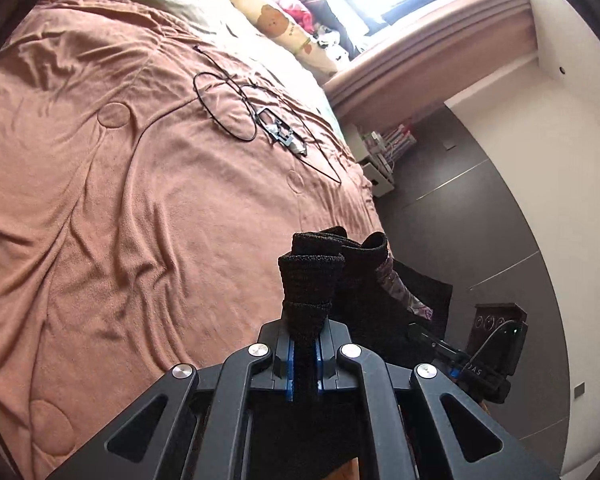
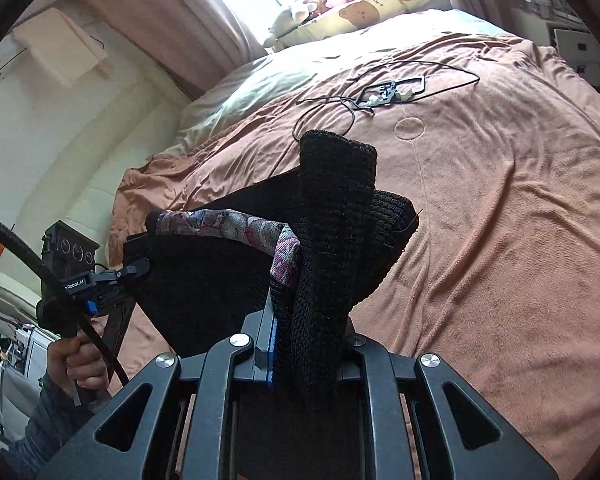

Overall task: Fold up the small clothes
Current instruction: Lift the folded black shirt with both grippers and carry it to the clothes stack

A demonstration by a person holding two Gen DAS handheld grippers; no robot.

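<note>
A small black knit garment (image 1: 312,280) with a floral purple-and-grey band (image 2: 236,224) hangs in the air between both grippers, above the near edge of the bed. My left gripper (image 1: 306,344) is shut on one bunched black corner. My right gripper (image 2: 300,332) is shut on the other corner, next to the floral band. In the right wrist view the left gripper (image 2: 138,268) shows at the cloth's far left edge, held by a hand (image 2: 80,364). In the left wrist view the right gripper (image 1: 452,356) shows at lower right. The cloth sags slack between them.
The bed is covered by a rumpled brown blanket (image 1: 120,200). A black cable with a small metal frame (image 1: 284,132) lies on it farther back. Pillows and soft toys (image 2: 360,4) sit by the bright window. Dark floor (image 1: 460,220) and white drawers lie beside the bed.
</note>
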